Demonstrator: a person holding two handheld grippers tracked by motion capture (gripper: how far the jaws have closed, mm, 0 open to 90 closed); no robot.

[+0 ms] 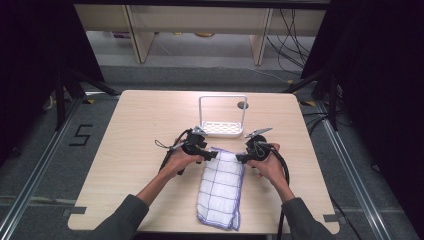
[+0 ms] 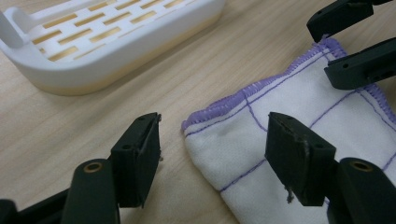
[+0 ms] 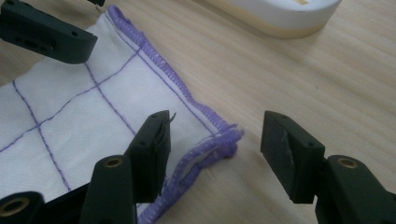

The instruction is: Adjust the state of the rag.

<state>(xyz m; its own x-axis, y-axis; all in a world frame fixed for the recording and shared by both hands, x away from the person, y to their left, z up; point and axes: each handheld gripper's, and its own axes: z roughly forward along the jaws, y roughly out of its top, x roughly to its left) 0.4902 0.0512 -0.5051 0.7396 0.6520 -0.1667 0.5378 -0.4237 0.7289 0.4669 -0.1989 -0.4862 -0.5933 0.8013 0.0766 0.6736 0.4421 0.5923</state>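
Observation:
A folded white cloth (image 1: pixel 221 189) with a purple grid and purple hem lies lengthwise on the wooden table (image 1: pixel 140 130), in front of the person. My left gripper (image 1: pixel 212 155) stands open at the cloth's far left corner. In the left gripper view the cloth (image 2: pixel 289 121) has that corner between the jaws of the left gripper (image 2: pixel 215 128), with neither pad on it. My right gripper (image 1: pixel 240 158) is open at the far right corner. Its view shows the cloth (image 3: pixel 93 112) with its bunched hem corner between the spread jaws of the right gripper (image 3: pixel 217 126).
A white slotted rack (image 1: pixel 222 129) with a tall loop handle stands just beyond the cloth, and its base (image 2: pixel 107 42) is close to both grippers. The right gripper (image 2: pixel 322 49) faces the left one across the cloth's far edge. Bare table lies left and right.

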